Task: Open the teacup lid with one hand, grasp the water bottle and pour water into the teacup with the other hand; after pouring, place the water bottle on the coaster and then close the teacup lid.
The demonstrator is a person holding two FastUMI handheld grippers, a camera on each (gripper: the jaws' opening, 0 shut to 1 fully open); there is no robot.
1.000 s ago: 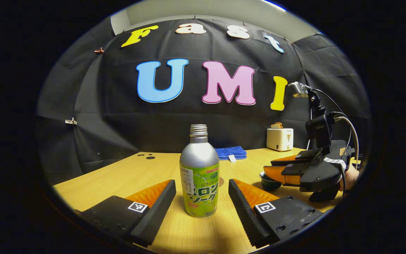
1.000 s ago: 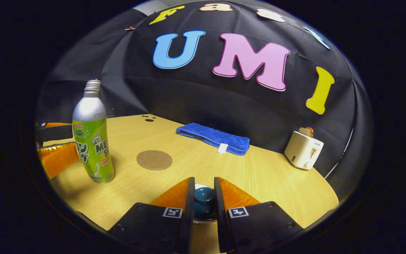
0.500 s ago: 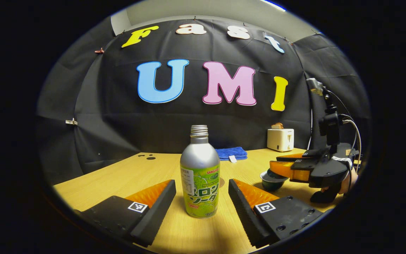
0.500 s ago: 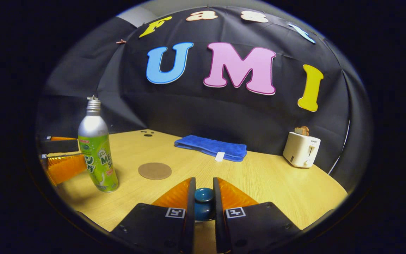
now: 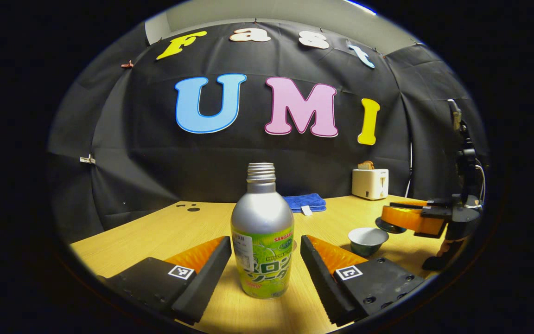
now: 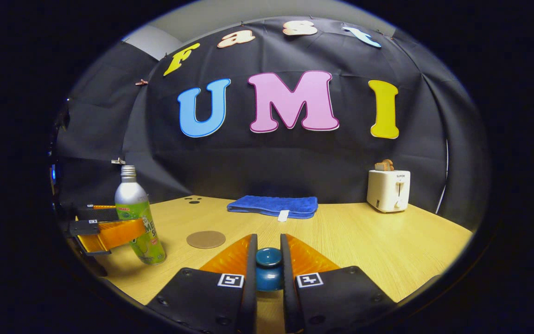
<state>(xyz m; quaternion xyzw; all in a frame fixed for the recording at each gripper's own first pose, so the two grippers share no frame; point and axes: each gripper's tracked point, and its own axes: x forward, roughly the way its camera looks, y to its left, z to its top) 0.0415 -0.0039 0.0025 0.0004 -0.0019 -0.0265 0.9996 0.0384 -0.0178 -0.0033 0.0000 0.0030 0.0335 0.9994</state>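
Pinching the teacup lid by its knob, my right fingers are holding it clear of the open teacup, while my left fingers are spread wide around the upright water bottle on the surface.

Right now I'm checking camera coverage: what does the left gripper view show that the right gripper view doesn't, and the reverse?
Left gripper view: the uncovered teacup. Right gripper view: the coaster in plain sight, and the lid knob pinched in the jaws of the right gripper. Shared: the water bottle, the blue towel and the toaster.
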